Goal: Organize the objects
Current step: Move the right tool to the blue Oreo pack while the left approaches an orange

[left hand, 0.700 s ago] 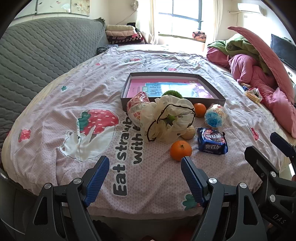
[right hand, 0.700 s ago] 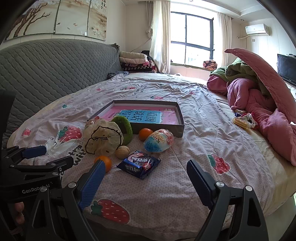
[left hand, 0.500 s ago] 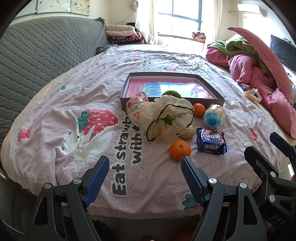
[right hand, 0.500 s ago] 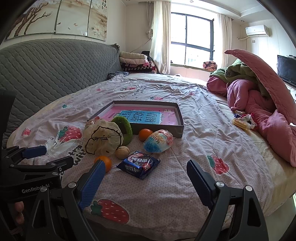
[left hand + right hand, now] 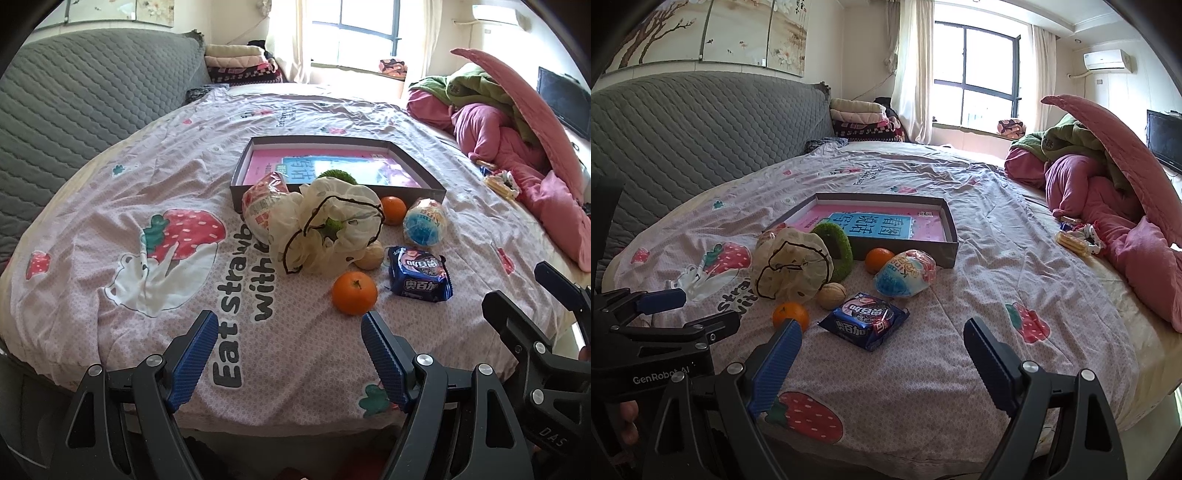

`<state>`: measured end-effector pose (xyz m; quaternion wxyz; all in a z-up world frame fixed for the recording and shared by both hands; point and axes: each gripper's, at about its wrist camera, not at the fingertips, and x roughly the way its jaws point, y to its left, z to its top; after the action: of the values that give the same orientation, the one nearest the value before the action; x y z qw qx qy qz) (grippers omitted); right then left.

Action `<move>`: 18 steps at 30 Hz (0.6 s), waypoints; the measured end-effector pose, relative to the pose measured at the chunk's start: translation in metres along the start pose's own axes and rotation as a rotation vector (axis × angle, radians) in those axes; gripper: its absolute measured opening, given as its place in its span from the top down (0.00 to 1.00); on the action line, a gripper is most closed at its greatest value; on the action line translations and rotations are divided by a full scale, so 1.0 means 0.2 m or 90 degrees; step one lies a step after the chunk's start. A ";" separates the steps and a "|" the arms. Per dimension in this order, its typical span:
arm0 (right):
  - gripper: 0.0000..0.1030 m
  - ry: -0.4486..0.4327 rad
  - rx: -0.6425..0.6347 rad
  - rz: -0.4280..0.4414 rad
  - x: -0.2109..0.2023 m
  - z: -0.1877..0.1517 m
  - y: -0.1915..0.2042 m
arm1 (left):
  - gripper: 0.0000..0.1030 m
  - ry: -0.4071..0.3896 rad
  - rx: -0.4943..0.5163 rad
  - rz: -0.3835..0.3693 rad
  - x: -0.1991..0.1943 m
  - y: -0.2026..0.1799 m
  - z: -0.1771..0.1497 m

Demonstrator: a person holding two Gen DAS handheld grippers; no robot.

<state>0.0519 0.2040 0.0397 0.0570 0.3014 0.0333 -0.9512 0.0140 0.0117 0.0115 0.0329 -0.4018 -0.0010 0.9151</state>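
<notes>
Left gripper: our black two-finger left gripper with blue ribbed pads [image 5: 286,345] stands wide with nothing between its jaws, low centre of the left wrist view.
Right gripper: our black right gripper with blue pads [image 5: 881,352] is likewise wide and empty, low centre of the right wrist view.
Nearest object: the round orange tangerine [image 5: 354,292] lies on the pink strawberry-print bedsheet [image 5: 122,192] just above the left gripper's right-hand pad, so we judge the left hand nearer to it.
Right-hand candidate: the dark blue foil biscuit packet [image 5: 864,320] sits just above the gap of the right jaws, its long axis running lower left to upper right.
Destination: the shallow grey cardboard box with a pink book inside [image 5: 402,151] sits upper centre, beyond the cream drawstring pouch [image 5: 325,229].
Change since earlier frames: we see nothing on the sheet shifted; both grippers look as wide as before and all but unmoved.
</notes>
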 end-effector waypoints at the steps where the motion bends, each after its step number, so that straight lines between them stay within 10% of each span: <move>1: 0.13 0.002 0.000 0.000 0.01 0.00 0.00 | 0.22 0.002 0.002 -0.003 0.01 0.00 0.00; 18: 0.13 0.030 -0.009 -0.009 0.16 -0.06 -0.12 | 0.22 0.043 0.011 -0.046 0.19 -0.05 -0.04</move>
<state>0.0306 0.2261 0.0117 0.0517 0.3233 0.0431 -0.9439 -0.0061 0.0245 -0.0213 0.0690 -0.4318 -0.0064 0.8993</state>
